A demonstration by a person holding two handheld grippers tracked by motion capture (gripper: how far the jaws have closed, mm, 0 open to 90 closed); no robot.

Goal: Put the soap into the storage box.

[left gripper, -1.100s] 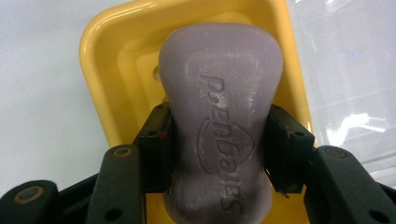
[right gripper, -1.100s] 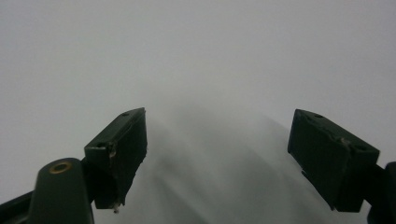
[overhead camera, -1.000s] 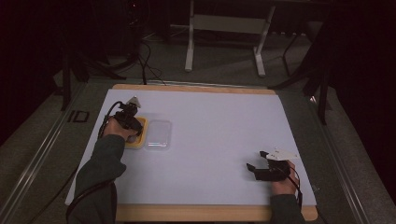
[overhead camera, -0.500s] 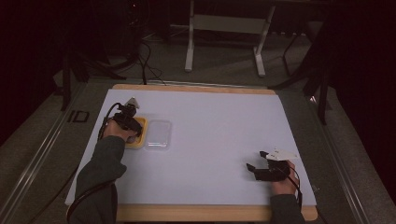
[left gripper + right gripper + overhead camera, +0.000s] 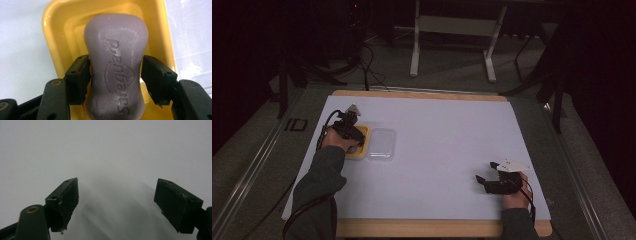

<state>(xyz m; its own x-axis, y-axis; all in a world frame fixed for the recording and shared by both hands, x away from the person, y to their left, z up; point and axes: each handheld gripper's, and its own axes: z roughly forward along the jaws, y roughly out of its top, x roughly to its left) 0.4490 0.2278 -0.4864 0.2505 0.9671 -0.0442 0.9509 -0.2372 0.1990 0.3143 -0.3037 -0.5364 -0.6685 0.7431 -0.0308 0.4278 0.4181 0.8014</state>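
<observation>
Soap bar (image 5: pixel 116 67) base cut off

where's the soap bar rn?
Left gripper view: the purple soap bar lies in the yellow dish, between the left gripper jaws, which have just been opening. High view: table's left, beside the clear lid.

Pale purple soap bar (image 5: pixel 116 67) with an embossed logo, speckled with white scuffs, in a glossy yellow dish (image 5: pixel 53 32). Clear lid (image 5: pixel 381 143) beside it on a light lavender-white mat (image 5: pixel 447 145) over a tan wood table (image 5: pixel 422 229). Both grippers black: left gripper (image 5: pixel 116 75), right gripper (image 5: pixel 116 202).
</observation>
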